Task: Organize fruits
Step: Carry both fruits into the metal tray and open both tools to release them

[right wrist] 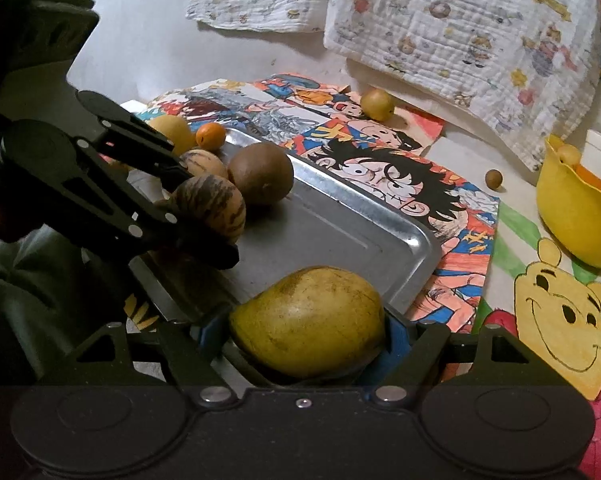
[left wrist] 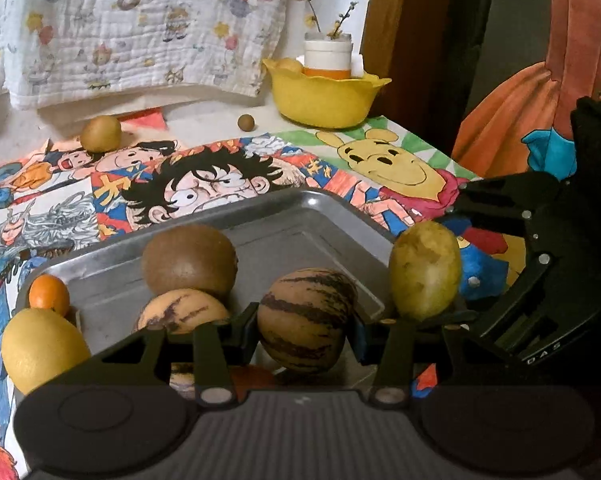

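left gripper (left wrist: 306,334) — jaws clamp striped melon (left wrist: 306,318) over metal tray (left wrist: 300,216), likely for sorting | right gripper (right wrist: 306,330) — jaws hold yellow-green mango (right wrist: 306,320) at tray's 6 o'clock edge | brown fruit (right wrist: 260,173) at tray's 10 o'clock

Both grippers are matte black plastic linkage rigs. The left gripper (left wrist: 306,330) has silver pivot screws and a ribbed grey base along the bottom. The right gripper (right wrist: 306,330) has blue finger pads (right wrist: 396,336); in the left view's lower right it shows white "DAS" lettering.
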Motion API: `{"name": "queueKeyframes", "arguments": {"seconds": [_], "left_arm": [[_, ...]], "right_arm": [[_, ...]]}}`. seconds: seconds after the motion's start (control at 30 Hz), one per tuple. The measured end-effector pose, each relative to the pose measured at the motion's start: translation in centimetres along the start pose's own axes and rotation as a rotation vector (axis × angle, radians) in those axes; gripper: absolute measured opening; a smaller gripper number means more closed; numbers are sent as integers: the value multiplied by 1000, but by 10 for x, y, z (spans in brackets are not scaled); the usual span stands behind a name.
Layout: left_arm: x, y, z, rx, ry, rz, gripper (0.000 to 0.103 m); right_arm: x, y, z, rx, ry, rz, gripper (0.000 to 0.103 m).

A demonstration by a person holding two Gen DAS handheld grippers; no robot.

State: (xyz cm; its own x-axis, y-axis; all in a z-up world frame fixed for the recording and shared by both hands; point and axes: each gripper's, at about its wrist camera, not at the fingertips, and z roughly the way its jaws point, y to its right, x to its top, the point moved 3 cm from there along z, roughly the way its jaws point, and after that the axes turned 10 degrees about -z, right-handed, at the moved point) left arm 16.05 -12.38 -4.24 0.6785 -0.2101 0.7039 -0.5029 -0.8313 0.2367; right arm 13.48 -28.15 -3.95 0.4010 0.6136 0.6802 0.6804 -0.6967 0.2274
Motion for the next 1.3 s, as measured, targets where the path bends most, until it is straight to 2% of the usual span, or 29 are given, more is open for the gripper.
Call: {"name": "queueKeyframes", "arguments": {"seconds": [0.13, 0.5, 0.8, 0.9, 1.0, 1.13, 1.3], "left_arm": [[-1, 3, 4, 37, -13, 29, 49], [-6, 1, 0, 44, -21, 5, 50], [-15, 12, -22, 87, 53, -18, 58], [-20, 15, -33, 86, 84, -42, 62], [-26, 17, -45, 97, 117, -63, 69], [-36, 16, -64, 132, 165, -92, 84], [-49, 11, -92, 201, 226, -120, 101]], "right_arm": [[1, 2, 1, 21, -4, -25, 78], [0, 2, 0, 22, -1, -32, 79], [-7, -3, -5, -17, 40, 24, 80], [-9, -4, -11, -29, 63, 42, 84], [-13, -6, -20, -39, 96, 65, 90], [-16, -13, -29, -46, 136, 105, 92], [-17, -29, -38, -59, 192, 181, 100]]}}
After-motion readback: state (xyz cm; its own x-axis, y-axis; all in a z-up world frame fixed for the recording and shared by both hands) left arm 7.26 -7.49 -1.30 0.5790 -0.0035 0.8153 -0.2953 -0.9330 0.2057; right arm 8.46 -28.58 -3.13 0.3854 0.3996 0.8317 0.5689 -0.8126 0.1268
